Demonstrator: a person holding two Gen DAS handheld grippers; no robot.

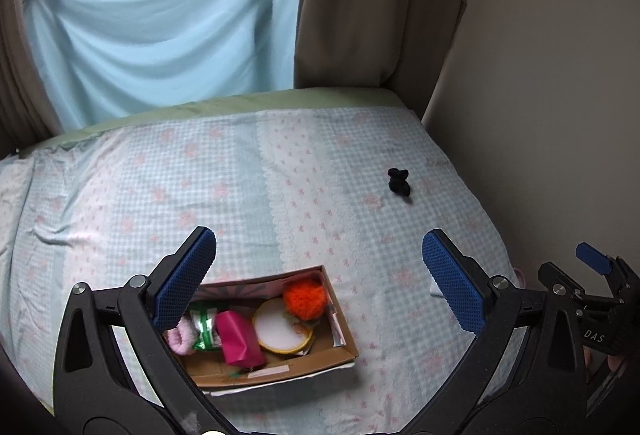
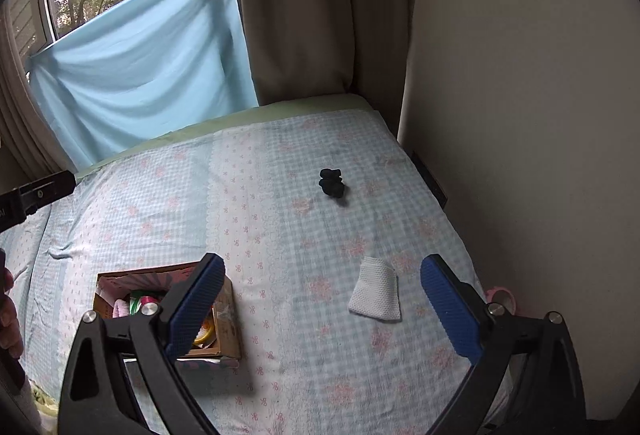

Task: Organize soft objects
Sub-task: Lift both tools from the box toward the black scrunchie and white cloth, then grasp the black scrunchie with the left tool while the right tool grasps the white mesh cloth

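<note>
The right hand-held gripper (image 2: 320, 311) hangs above the bed (image 2: 280, 195) with its blue-padded fingers (image 2: 450, 305) spread wide and nothing between them. The white knitted cloth (image 2: 376, 293) lies flat on the sheet just inside its right finger, low and near, so it looks like the next thing to be picked up. The wide spread suits a limp, flat piece that has to be pinched from an edge or bunched as the fingers close.

The left hand-held gripper (image 1: 320, 283) is likewise fully open and empty. It hovers over the cardboard box (image 1: 344, 335), whose near-left corner is hidden behind its left finger. That position reads as either steadying the box or simply waiting by the drop point.

The box sits on the near-left part of the bed and already holds an orange pom-pom (image 1: 306, 299), a round white-and-yellow pad (image 1: 282, 331), a magenta folded piece (image 1: 240, 339), a green-and-white item (image 1: 206, 327) and a pink fuzzy roll (image 1: 182, 341) — so the sorting seems well along.

Farther out, toward the wall, a small dark bundle (image 2: 331, 182) lies by itself on the checked sheet, well apart from both tools and from the box. It would call for a longer reach. A pink ring-shaped thing (image 2: 500, 293) shows at the bed's right edge beside the right finger, partly hidden; what it is cannot be told.
</note>
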